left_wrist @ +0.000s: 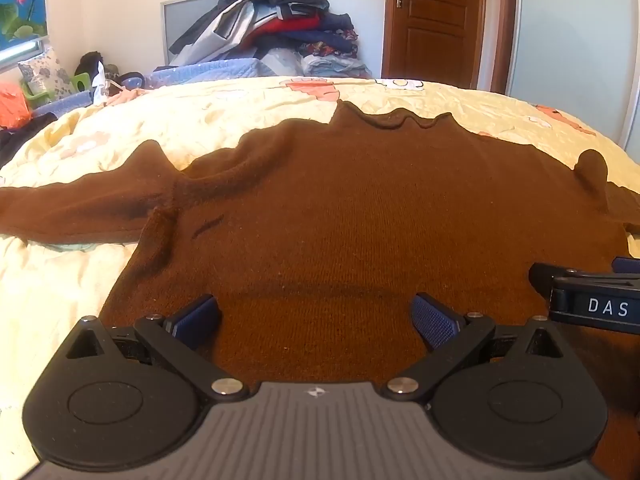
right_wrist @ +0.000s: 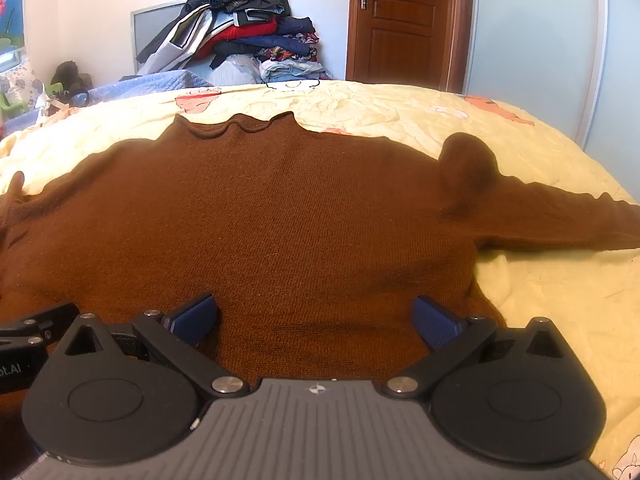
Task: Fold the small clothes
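Lying flat on the bed, a brown knitted sweater spread both sleeves over crumpled yellow printed sheets. Above its hem, the left hand-held gripper and right hand-held gripper gaped wide, gripping nothing.

Left gripper jaws spread wide, nothing held; right gripper likewise agape, side by side

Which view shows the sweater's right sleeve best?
The right wrist view: the right sleeve stretches out flat across the yellow bedspread. The left wrist view catches only its bunched shoulder end at the frame edge.
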`<state>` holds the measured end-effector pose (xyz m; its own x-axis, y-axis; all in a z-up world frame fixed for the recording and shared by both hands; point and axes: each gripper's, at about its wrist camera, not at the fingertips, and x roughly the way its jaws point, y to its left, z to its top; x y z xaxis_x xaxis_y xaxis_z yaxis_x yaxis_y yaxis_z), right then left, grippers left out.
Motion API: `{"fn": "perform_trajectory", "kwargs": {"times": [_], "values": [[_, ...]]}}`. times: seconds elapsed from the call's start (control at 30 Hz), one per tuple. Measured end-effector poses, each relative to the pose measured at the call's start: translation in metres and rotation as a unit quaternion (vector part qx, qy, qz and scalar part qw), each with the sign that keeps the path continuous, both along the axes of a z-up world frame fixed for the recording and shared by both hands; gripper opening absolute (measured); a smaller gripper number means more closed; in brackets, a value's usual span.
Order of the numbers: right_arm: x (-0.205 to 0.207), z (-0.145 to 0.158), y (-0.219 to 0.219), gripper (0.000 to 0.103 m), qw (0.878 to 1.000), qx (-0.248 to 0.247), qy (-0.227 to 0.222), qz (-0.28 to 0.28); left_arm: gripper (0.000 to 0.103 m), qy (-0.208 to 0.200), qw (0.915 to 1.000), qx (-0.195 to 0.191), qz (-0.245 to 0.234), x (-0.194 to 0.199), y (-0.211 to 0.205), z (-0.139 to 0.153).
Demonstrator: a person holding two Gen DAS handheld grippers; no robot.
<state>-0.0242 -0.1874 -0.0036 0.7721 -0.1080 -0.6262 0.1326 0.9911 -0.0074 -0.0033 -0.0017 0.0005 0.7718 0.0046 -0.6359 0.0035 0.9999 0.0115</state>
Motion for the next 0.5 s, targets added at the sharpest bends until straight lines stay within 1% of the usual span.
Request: {"fn": "perform_trajectory", "kwargs": {"times": [0.33,0.5], "values": [[-0.0003,0.0003,-0.0006,0.103,1.0,0.0,0.0,0.0,0.103,-0.005,1.0,-0.006,0.001,-0.0028,0.0017,-0.0011],[-0.0004,0.0003,-0.0004,0.103,1.0,0.0,0.0,0.0,0.103,-0.007,1.0,0.0,0.004,-0.0044,-0.0007,-0.0011]]}}
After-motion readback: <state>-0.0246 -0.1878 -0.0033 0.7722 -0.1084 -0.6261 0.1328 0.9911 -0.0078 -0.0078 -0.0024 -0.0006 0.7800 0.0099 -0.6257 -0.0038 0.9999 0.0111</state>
